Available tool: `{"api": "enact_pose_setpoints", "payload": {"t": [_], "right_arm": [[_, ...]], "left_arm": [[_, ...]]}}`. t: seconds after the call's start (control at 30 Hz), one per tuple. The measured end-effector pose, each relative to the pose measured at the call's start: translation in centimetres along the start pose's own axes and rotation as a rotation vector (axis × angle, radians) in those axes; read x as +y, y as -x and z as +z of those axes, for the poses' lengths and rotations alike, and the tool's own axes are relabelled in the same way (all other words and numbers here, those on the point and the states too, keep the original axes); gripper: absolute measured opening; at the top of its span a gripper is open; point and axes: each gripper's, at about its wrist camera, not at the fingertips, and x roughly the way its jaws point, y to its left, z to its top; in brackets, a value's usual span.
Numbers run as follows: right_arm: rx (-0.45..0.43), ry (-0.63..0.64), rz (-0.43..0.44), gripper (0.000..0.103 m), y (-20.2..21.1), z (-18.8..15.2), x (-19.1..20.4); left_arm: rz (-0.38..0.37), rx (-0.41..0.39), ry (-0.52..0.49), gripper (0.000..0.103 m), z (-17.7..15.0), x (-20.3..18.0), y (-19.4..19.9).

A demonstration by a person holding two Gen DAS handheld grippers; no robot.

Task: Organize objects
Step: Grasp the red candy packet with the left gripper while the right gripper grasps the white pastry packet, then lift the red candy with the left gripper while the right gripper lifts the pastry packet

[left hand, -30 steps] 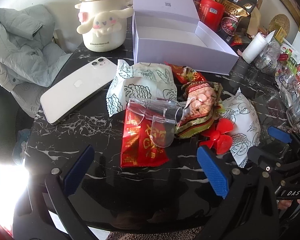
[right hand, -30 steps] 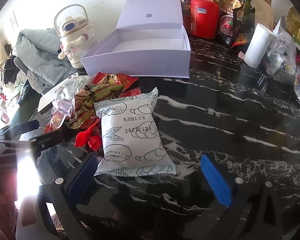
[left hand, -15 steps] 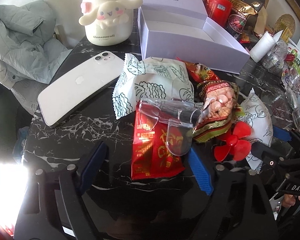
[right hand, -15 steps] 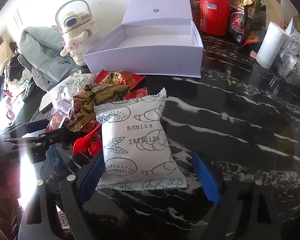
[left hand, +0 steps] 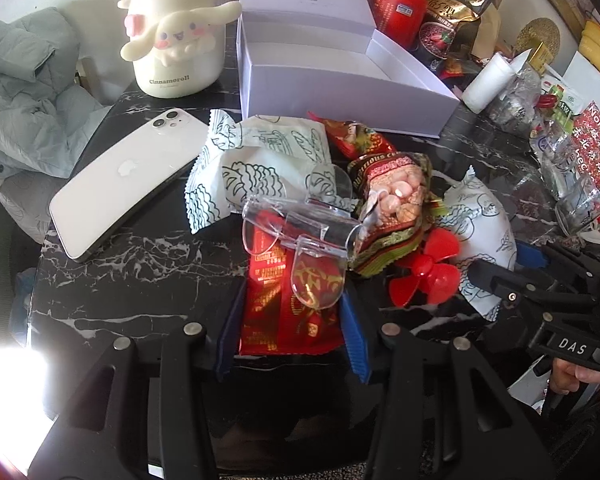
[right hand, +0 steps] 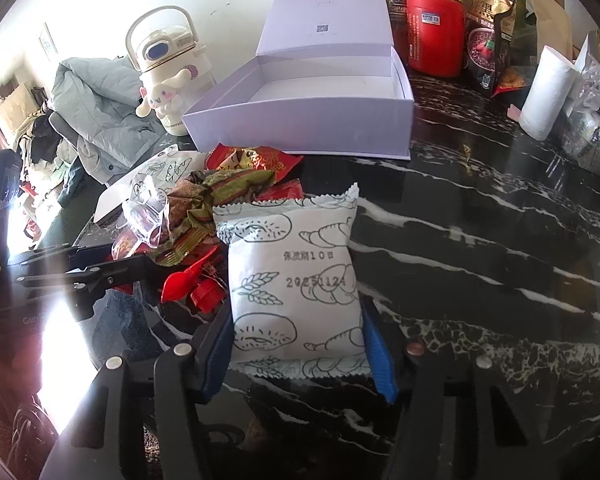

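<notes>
A pile of snack packets lies on the black marble table before an open white box point(left hand: 340, 80), also in the right wrist view point(right hand: 312, 120). My left gripper point(left hand: 292, 332) has closed around the near end of a red snack packet point(left hand: 284, 320), its blue pads touching both sides. A clear plastic clip point(left hand: 300, 240) lies on that packet. My right gripper point(right hand: 300, 344) is closed on a white bread packet point(right hand: 296, 280), pads against both edges. A red plastic propeller point(left hand: 428, 272) lies between the packets.
A white phone point(left hand: 128, 180) lies at the left beside a Cinnamoroll bottle point(left hand: 176, 40). A second white packet point(left hand: 260, 160) and a peanut packet point(left hand: 396, 208) are in the pile. Jars, bags and a paper roll point(right hand: 544, 92) crowd the back right. A grey jacket point(left hand: 20, 92) hangs at the left.
Both grippers moved forward and narrowed from wide open. The left pads now press the red packet; the right pads now press the white bread packet.
</notes>
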Motion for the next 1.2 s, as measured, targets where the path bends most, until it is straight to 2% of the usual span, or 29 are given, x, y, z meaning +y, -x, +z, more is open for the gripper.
{"api": "enact_pose_setpoints", "payload": {"t": [0.2,0.6,1.2], "right_arm": [[-0.010,-0.012,0.010,0.058,0.5,-0.1,-0.3],[-0.038,0.016,0.034,0.055,1.6,0.1,-0.1],[-0.091,0.039,0.034,0.055,4.5,-1.5,0.6]], "left_arm": [[-0.041,-0.012,0.015,0.043,0.5,-0.1,1.1],[0.002,-0.067,-0.027,0.043,1.3,-1.2,3.2],[-0.018,-0.108,-0.022,0.043,-0.1,-2.1,5.2]]}}
